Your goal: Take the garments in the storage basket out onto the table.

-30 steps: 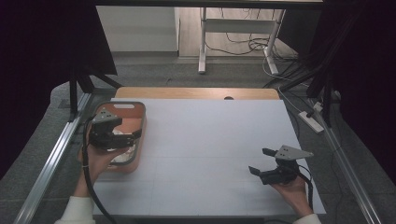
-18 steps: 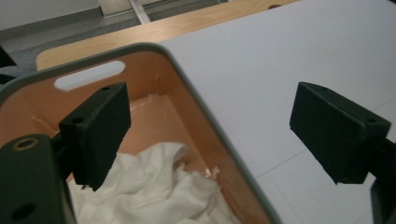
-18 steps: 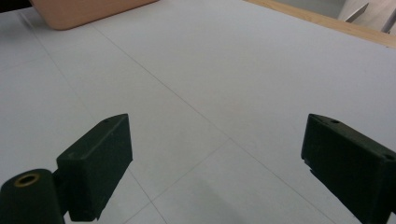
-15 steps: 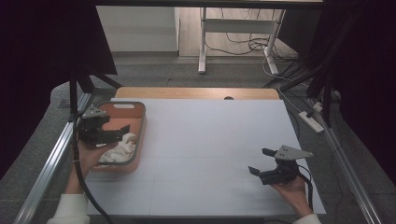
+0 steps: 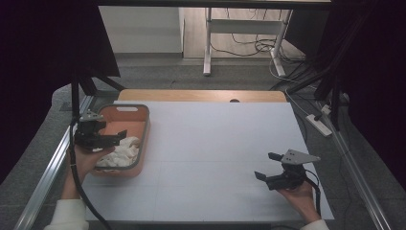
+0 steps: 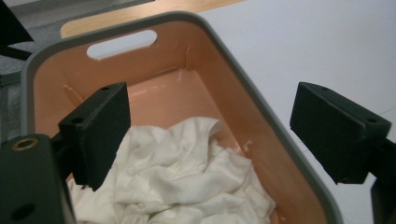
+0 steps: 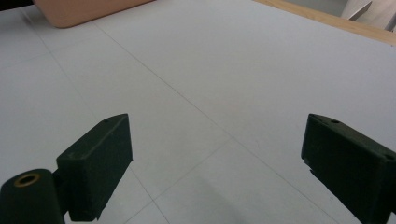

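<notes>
A salmon-coloured basket (image 5: 142, 125) (image 6: 261, 100) with a grey rim stands at the table's left side. Crumpled white cloth (image 5: 119, 152) (image 6: 187, 177) lies in its near half. My left gripper (image 5: 112, 140) (image 6: 210, 135) hovers over the basket's left rim, open, its jaws spread wide above the cloth with nothing between them. My right gripper (image 5: 269, 166) (image 7: 224, 172) is held low over the white table near the front right, also open and empty.
The white tabletop (image 5: 220, 143) spreads between the basket and the right gripper. A wooden strip (image 5: 201, 95) borders its far edge. Metal rails (image 5: 48, 172) run along both sides, and cables and a power strip (image 5: 320, 123) lie on the floor to the right.
The left gripper has risen and pulled back toward the basket's left rim, opening off the cloth, which now lies loose in the basket. The right gripper has stayed put.
</notes>
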The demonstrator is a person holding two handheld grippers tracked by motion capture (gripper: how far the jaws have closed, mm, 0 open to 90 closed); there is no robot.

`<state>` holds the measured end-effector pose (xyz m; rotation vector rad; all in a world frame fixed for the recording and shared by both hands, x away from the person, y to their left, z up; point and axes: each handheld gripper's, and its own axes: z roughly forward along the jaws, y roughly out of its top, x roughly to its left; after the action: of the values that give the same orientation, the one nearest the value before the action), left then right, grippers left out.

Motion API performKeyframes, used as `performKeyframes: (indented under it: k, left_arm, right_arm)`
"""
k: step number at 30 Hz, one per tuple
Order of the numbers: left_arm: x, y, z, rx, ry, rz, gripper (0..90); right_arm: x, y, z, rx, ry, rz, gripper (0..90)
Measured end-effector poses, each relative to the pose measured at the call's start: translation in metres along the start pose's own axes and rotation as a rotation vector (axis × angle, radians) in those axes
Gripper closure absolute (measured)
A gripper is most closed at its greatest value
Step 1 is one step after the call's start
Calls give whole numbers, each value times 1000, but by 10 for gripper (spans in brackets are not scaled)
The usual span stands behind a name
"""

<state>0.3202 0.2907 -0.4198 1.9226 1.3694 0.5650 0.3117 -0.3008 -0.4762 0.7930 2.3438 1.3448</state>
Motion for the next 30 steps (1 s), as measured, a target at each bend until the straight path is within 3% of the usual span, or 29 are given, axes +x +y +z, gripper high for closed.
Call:
performKeyframes:
  k: [9, 12, 20, 30]
  left_arm:
    - [9, -4, 1, 43, 29, -12, 127]
    - [11, -6, 3, 63, 56, -11, 126]
    - [15, -10, 7, 102, 70, -20, 116]
    - [18, -13, 16, 161, 42, -26, 96]
  right_arm:
    - [0, 0, 0, 5, 0, -3, 88]
    - [0, 0, 0, 6, -2, -4, 88]
    - [0, 0, 0, 6, 0, -5, 88]
    - [2, 0, 1, 10, -5, -13, 88]
